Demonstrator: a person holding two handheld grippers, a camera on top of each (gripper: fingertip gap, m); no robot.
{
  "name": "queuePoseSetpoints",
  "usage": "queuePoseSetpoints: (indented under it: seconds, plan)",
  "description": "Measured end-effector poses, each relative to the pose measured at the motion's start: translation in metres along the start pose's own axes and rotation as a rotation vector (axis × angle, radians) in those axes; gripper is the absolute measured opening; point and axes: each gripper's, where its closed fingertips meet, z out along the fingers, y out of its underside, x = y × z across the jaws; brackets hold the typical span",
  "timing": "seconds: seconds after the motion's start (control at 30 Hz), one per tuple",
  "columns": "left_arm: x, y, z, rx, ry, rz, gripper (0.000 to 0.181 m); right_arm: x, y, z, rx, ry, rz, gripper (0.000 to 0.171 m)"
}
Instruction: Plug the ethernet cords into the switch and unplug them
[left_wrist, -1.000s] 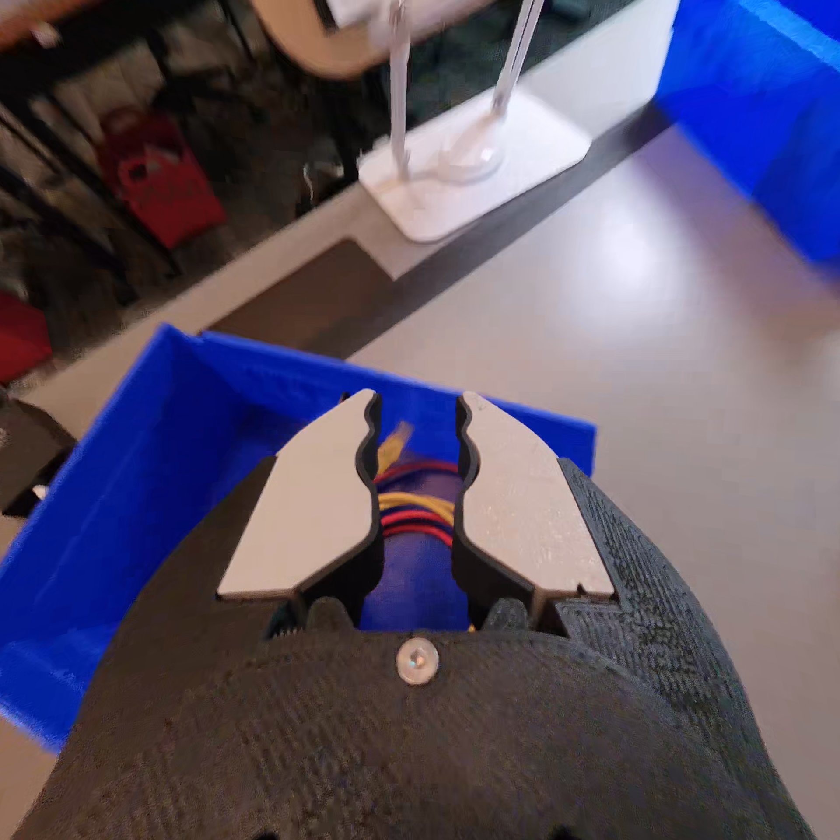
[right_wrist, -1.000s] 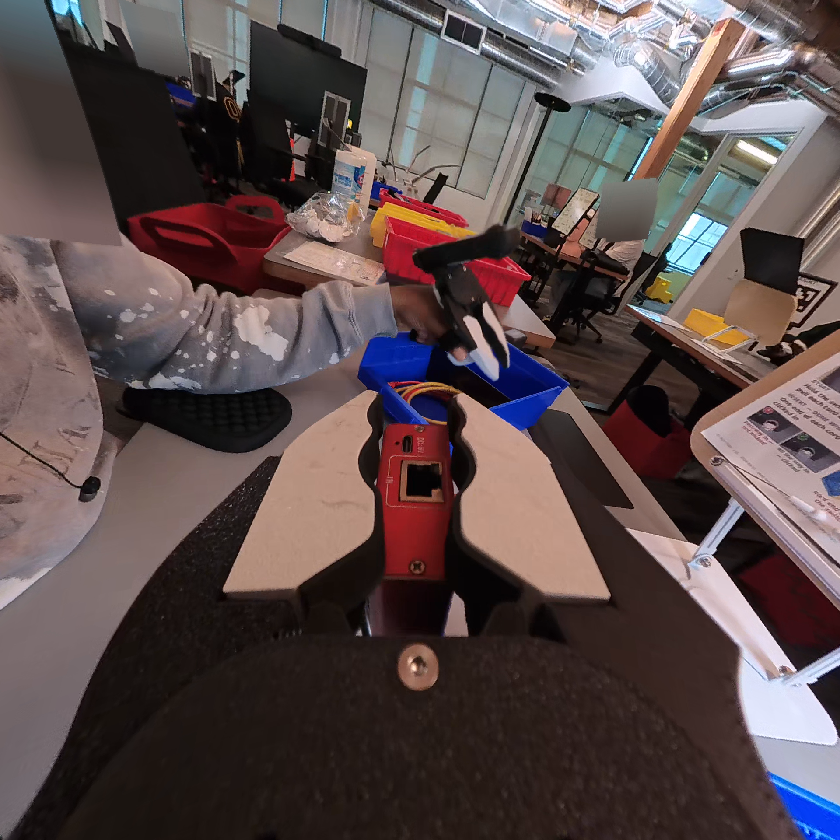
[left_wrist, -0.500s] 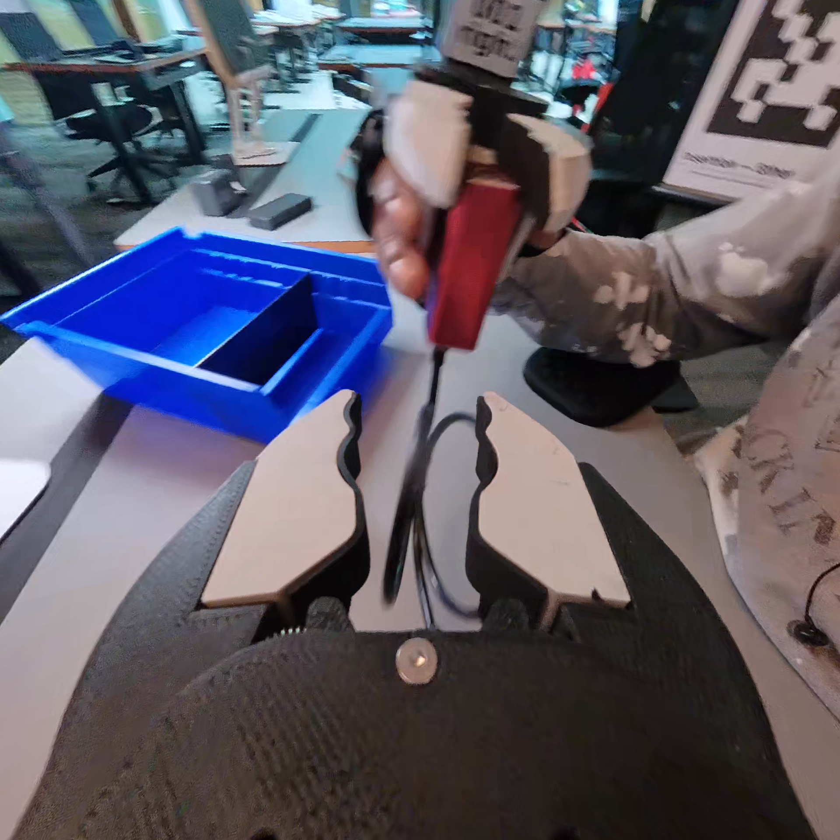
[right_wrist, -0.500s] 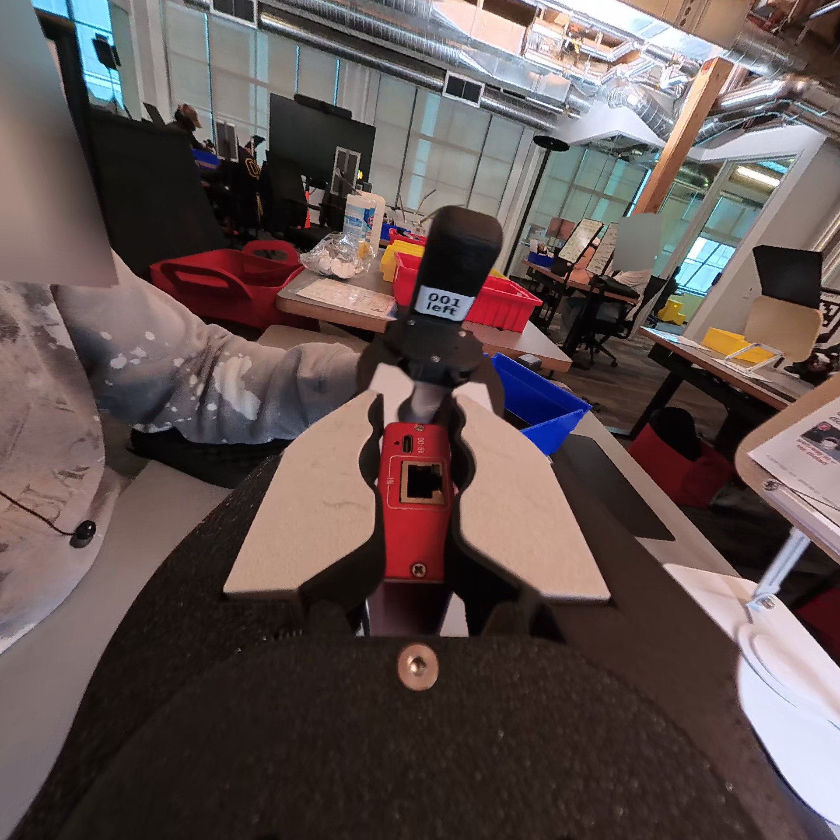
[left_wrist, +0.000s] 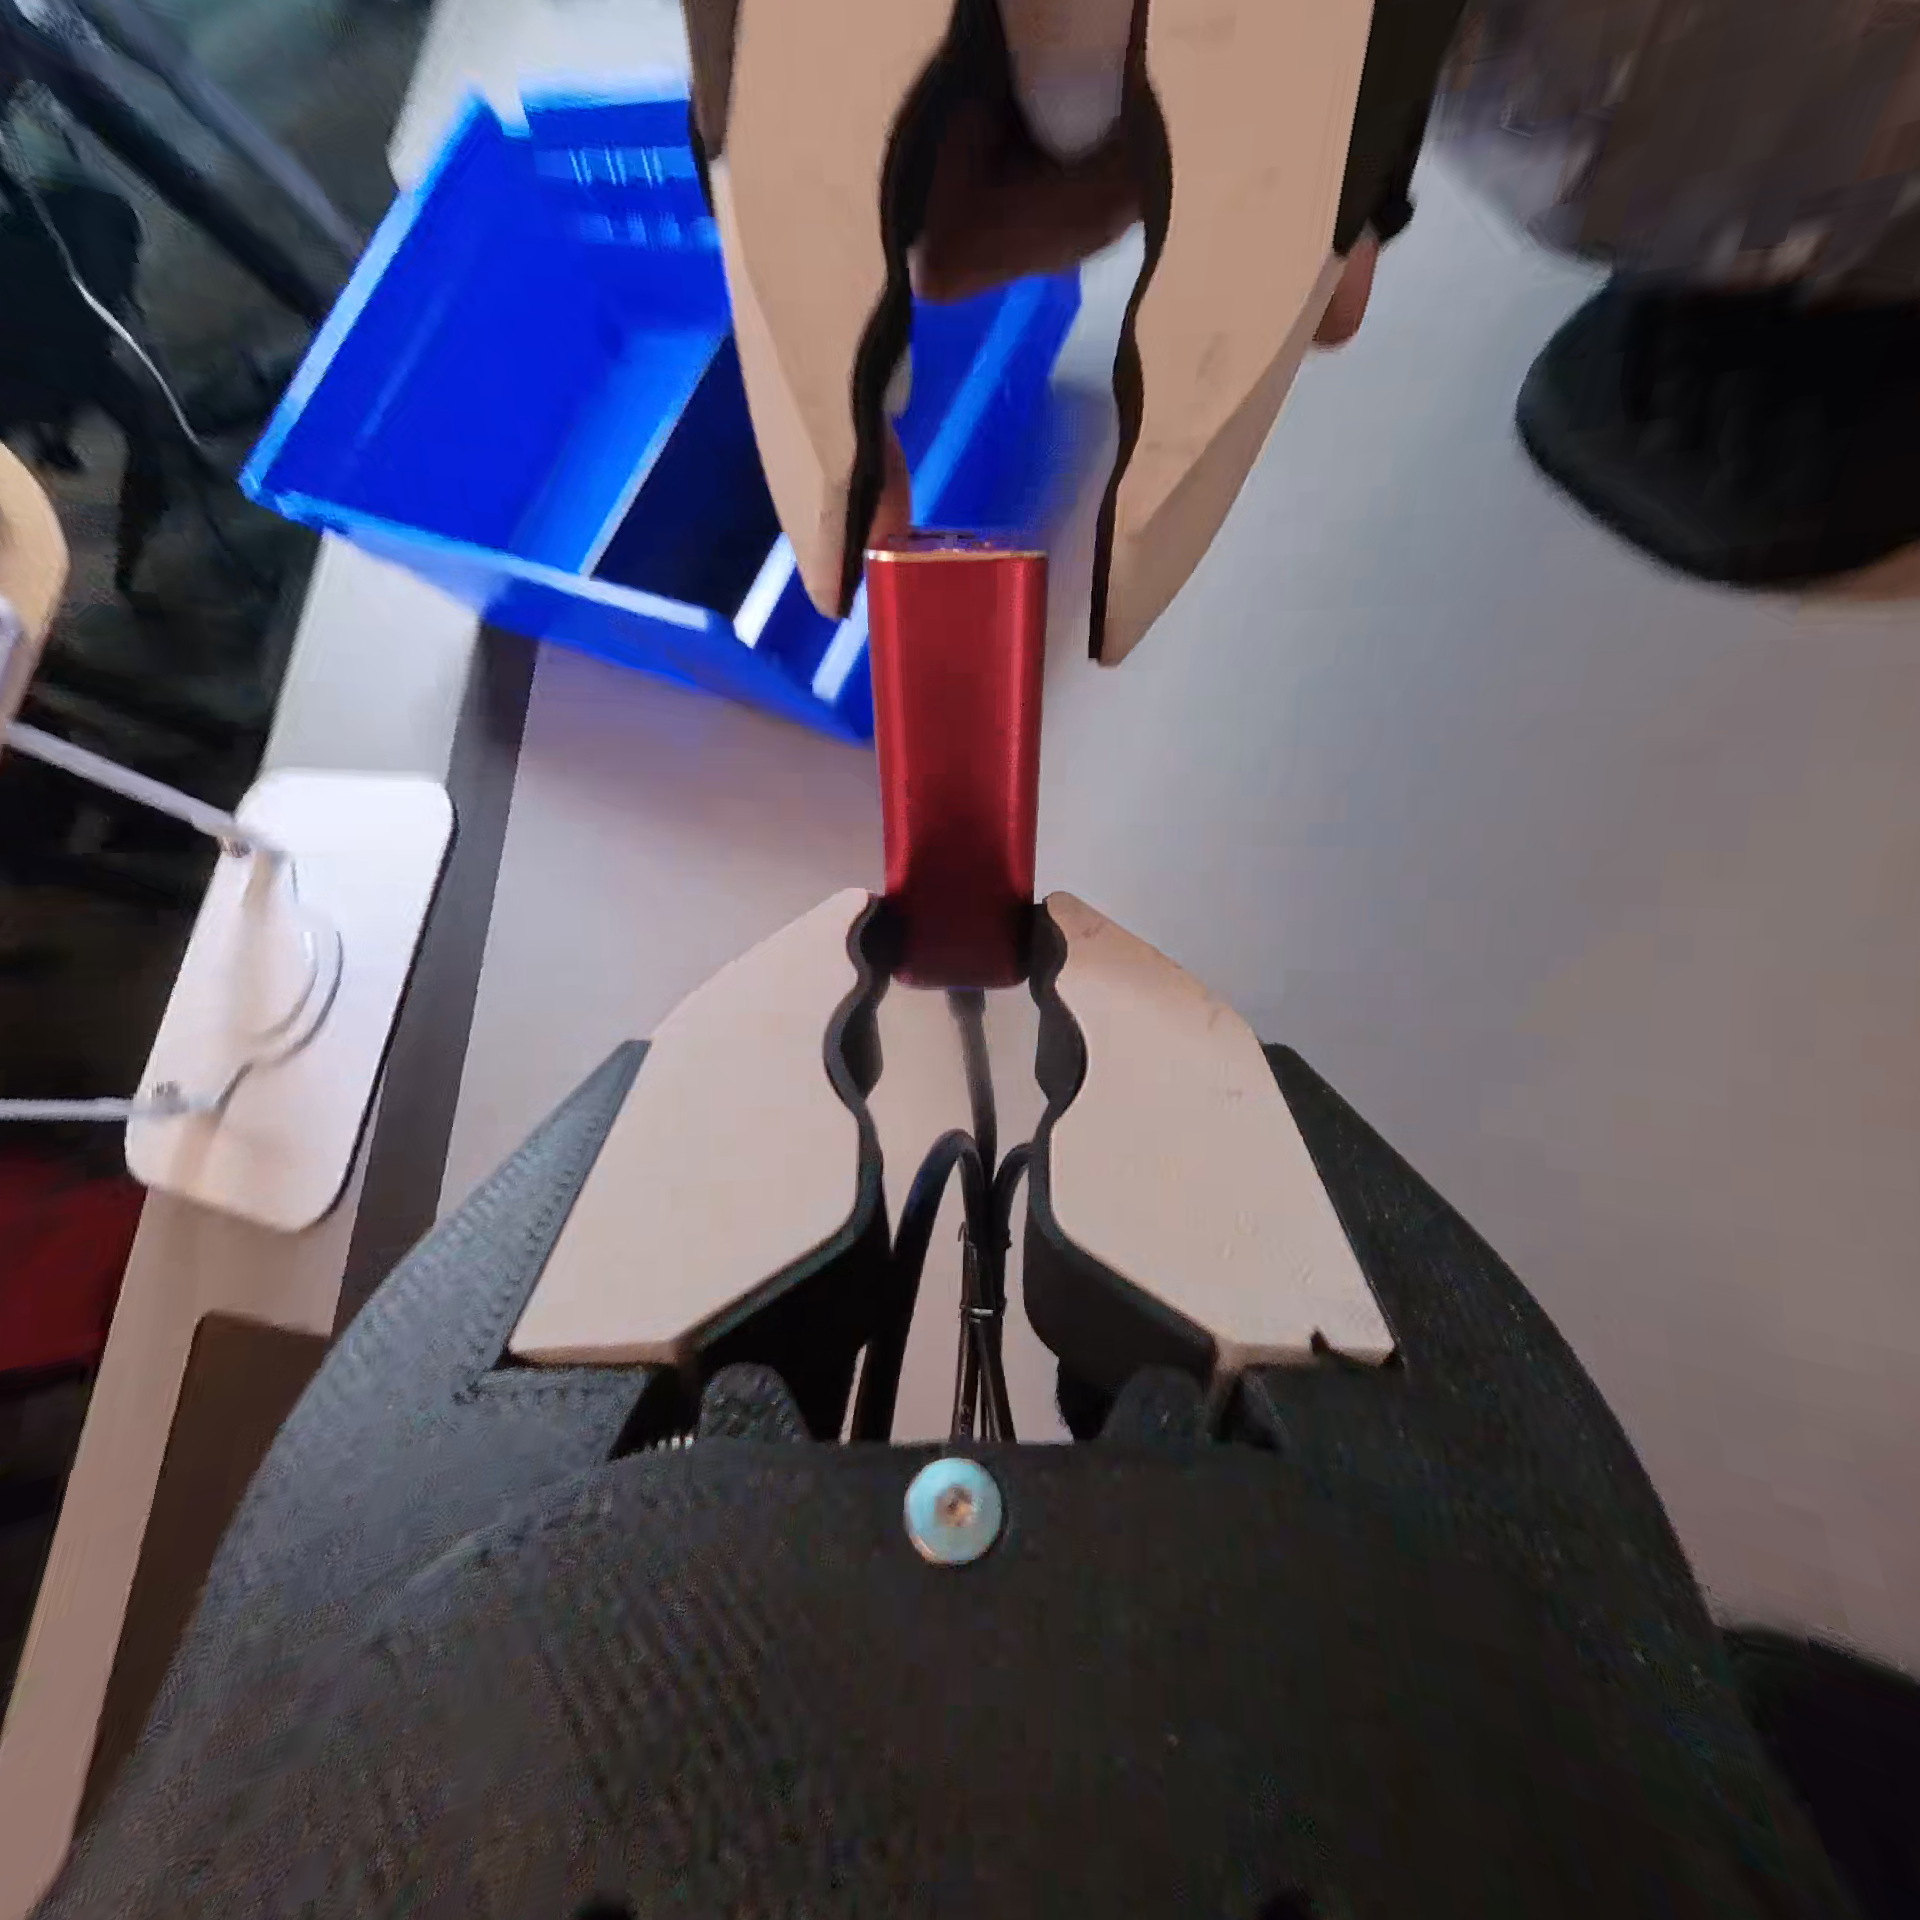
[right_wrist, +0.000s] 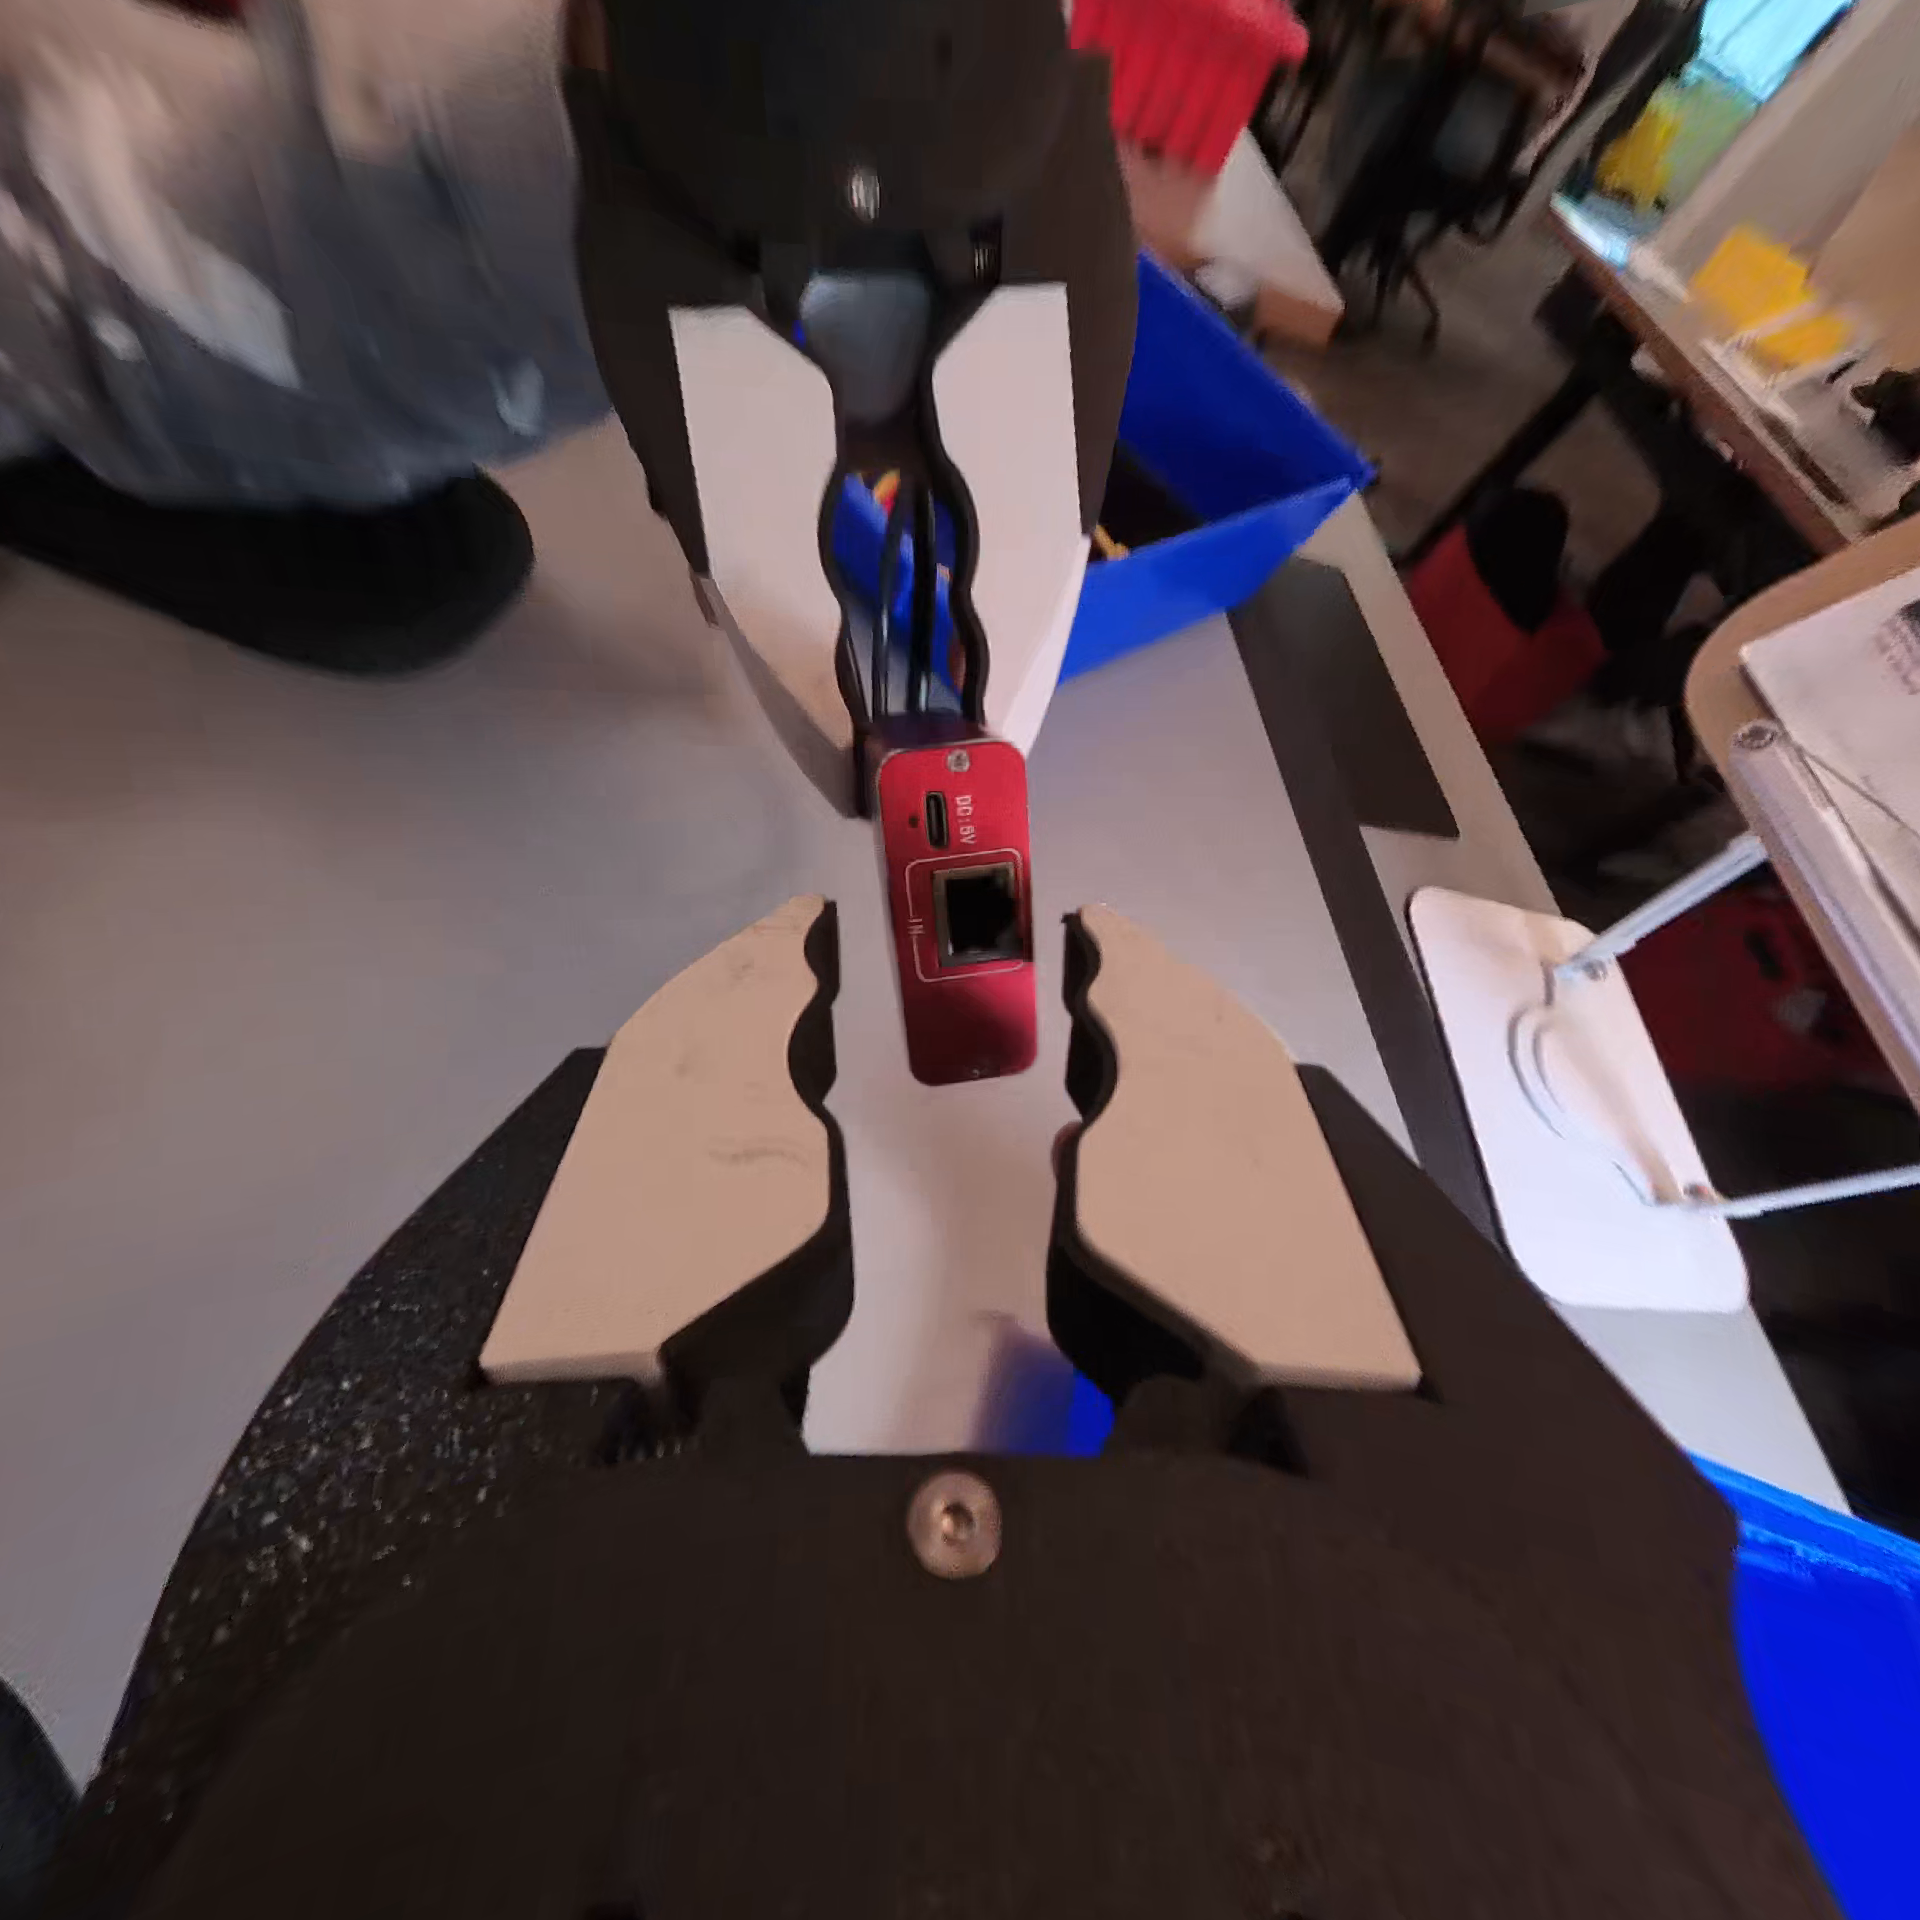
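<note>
Red switch passed between two grippers

The red switch (left_wrist: 956, 769) is pinched at its near end by the left gripper (left_wrist: 956, 920). Beyond the switch, the right gripper (left_wrist: 966, 613) is spread wide. Farther off, a blue bin (left_wrist: 499, 416) is seen.

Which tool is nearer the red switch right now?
Left. The left tool is clamped on the red switch at its cabled end; the right tool is open, its fingers apart from the ported end.
</note>
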Motion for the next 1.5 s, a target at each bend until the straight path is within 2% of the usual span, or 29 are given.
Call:
queuePoseSetpoints:
  seconds: [0.13,0.2,0.3,0.5,0.63,0.77,0.87,0.93,1.1,1.17,1.27,1.33,1.37,1.43,1.5]
  plan:
    - [0.014,0.012,0.006,-0.103,0.053,0.03,0.026,-0.015,0.019,0.025,-0.138,-0.03,-0.064,0.05]
    - [0.018,0.014,0.008,-0.135,0.062,0.04,0.026,-0.021,0.029,0.038,-0.192,-0.04,-0.099,0.046]
    - [0.021,0.02,0.007,-0.186,0.065,0.047,0.026,-0.027,0.034,0.051,-0.194,-0.066,-0.096,0.03]
    - [0.016,0.024,0.0,-0.21,0.034,0.058,0.026,-0.025,0.027,0.059,-0.099,-0.058,-0.065,0.028]
    - [0.006,0.003,-0.023,-0.082,-0.036,0.031,0.035,-0.024,0.016,0.052,0.028,-0.12,0.036,0.028]
    - [-0.018,-0.025,-0.082,0.197,-0.12,-0.066,0.038,-0.019,0.009,0.041,0.164,-0.185,0.162,0.028]
    - [-0.038,-0.021,-0.121,0.334,-0.165,-0.155,0.035,-0.012,0.007,0.034,0.23,-0.199,0.223,0.028]
    - [-0.041,-0.014,-0.13,0.365,-0.137,-0.197,0.035,-0.008,0.006,0.029,0.255,-0.195,0.242,0.028]
    - [-0.042,0.0,-0.107,0.34,-0.04,-0.248,0.039,0.004,-0.009,0.014,0.355,-0.161,0.271,0.029]
    - [-0.031,-0.018,-0.104,0.415,0.035,-0.239,0.038,0.015,-0.021,0.001,0.442,-0.118,0.297,0.029]
    - [0.007,-0.065,-0.103,0.568,0.196,-0.184,0.029,0.041,-0.042,-0.03,0.645,-0.01,0.376,0.029]
    - [0.043,-0.09,-0.086,0.593,0.362,-0.179,0.029,0.058,-0.054,-0.056,0.818,0.053,0.462,0.03]
    - [0.053,-0.098,-0.068,0.579,0.386,-0.19,0.029,0.064,-0.06,-0.07,0.908,0.065,0.501,0.03]
    - [0.055,-0.111,-0.03,0.6,0.329,-0.244,0.034,0.067,-0.072,-0.097,1.091,0.045,0.555,0.03]
    - [0.038,-0.119,-0.006,0.679,0.251,-0.364,0.039,0.064,-0.082,-0.119,1.258,-0.037,0.602,0.029]
